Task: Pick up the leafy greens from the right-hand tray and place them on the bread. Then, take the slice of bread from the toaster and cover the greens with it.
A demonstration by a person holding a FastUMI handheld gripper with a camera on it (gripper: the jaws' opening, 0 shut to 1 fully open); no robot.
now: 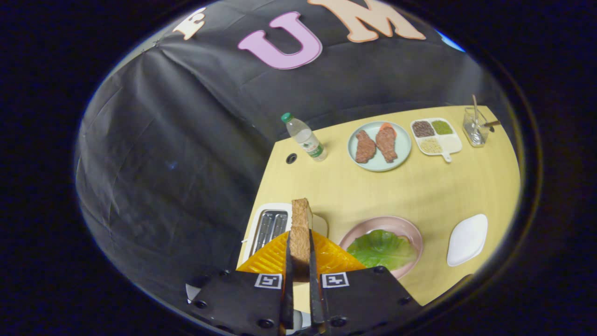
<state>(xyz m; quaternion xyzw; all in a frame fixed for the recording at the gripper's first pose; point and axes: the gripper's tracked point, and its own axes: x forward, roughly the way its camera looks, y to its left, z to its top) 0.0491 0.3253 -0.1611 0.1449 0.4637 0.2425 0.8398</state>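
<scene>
Brown bread slice [301,233] upright, pinched between the tongs [298,261], above the toaster [268,228].

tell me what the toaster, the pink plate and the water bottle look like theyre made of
Toaster: a white, smooth casing, likely plastic or painted metal, with shiny metal slots that glint. Pink plate: looks like glazed ceramic or melamine, given its soft sheen on the rim. Water bottle: clear plastic, see-through with a green cap. The gripper is shut on the bread slice, which has a porous brown crumb.
</scene>
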